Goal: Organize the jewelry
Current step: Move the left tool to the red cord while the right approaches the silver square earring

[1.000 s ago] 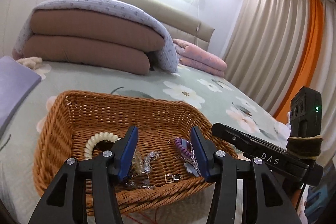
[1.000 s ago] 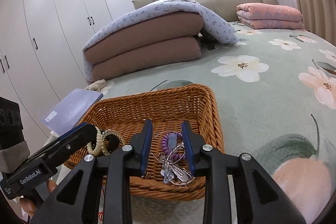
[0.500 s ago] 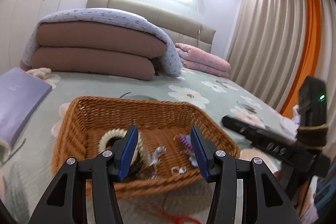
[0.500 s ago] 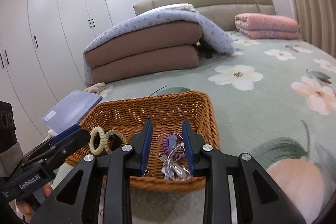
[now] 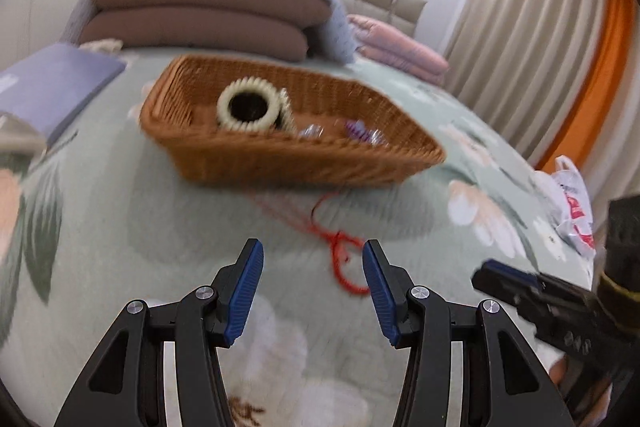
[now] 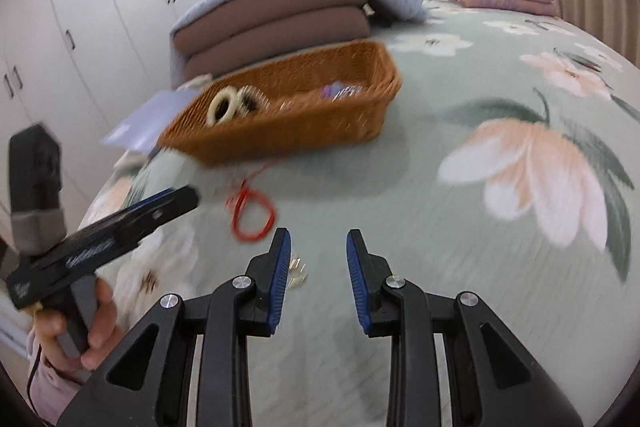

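Both grippers are hovering over the floral bed (image 6: 460,187), and both views are smeared by motion blur. The left gripper (image 5: 312,291) is standing with its jaws spread and nothing between the pads; the right gripper (image 6: 316,277) is showing a narrower gap, likewise empty. The wicker basket (image 5: 280,155) is sitting well ahead of both, already carrying a cream beaded bracelet (image 5: 248,105), a purple coil piece (image 5: 356,130) and some small clear items too blurred to identify. Outside the basket, a red cord (image 5: 340,251) is lying loose on the bed, which makes it the likely next item to collect. In the left wrist view the cord is lying just ahead of the jaws and toward the right finger, its tangled loop nearest the gripper. Its long axis is running from that loop away toward the basket's near wall, where a thin tail is trailing off. In the right wrist view the same red cord (image 6: 252,215) is lying ahead and to the left of the jaws, with the left gripper (image 6: 176,199) pointing toward it from the side. Both appear close to it; which is nearer cannot be settled. A small pale object (image 6: 298,269) is lying beside the right gripper's left finger; its nature cannot be determined.
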Action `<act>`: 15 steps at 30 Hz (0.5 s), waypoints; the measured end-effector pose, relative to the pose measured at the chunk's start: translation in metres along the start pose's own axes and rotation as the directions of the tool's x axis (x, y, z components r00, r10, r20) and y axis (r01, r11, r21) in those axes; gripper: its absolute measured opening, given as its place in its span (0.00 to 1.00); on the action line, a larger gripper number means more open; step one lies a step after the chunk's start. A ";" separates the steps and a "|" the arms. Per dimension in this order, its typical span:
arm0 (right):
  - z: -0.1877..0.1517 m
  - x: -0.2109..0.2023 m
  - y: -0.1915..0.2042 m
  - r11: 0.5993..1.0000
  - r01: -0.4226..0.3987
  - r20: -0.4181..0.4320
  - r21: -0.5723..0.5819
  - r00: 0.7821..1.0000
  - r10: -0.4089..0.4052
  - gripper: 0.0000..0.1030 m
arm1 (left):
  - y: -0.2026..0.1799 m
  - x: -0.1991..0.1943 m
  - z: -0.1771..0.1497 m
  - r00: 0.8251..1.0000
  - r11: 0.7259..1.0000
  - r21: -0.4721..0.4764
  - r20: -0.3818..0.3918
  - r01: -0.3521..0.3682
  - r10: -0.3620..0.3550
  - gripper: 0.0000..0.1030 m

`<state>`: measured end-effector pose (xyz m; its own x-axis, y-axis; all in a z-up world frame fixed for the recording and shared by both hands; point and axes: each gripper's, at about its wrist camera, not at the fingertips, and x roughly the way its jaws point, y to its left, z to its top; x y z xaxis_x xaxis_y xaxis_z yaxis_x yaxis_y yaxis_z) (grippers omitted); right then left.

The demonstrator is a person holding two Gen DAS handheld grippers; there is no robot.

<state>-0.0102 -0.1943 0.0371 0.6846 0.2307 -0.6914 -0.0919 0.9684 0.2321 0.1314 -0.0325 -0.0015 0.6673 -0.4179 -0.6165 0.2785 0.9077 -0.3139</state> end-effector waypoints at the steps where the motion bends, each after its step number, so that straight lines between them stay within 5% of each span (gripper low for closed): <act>1: -0.004 0.001 0.005 1.000 0.003 -0.007 -0.020 1.000 -0.003 0.30 | 0.001 -0.001 -0.001 1.000 1.000 -0.013 -0.003 -0.021 0.021 0.51; 8: -0.016 0.021 0.026 0.991 0.073 -0.052 -0.116 0.995 -0.080 0.30 | 0.002 0.013 -0.005 0.996 0.996 -0.065 -0.059 -0.066 0.063 0.51; 11: -0.017 0.023 0.029 0.989 0.076 -0.053 -0.129 0.995 -0.084 0.30 | 0.001 0.017 -0.008 0.995 0.994 -0.106 -0.088 0.031 -0.040 0.51; 15: -0.016 0.033 0.036 0.985 0.068 -0.086 -0.160 0.993 -0.083 0.30 | -0.008 0.024 -0.006 0.995 0.997 -0.068 -0.092 -0.029 0.023 0.50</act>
<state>-0.0020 -0.1505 0.0115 0.6248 0.1571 -0.7648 -0.1599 0.9845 0.0716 0.1412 -0.0500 -0.0187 0.6071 -0.3985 -0.6875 0.2113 0.9150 -0.3437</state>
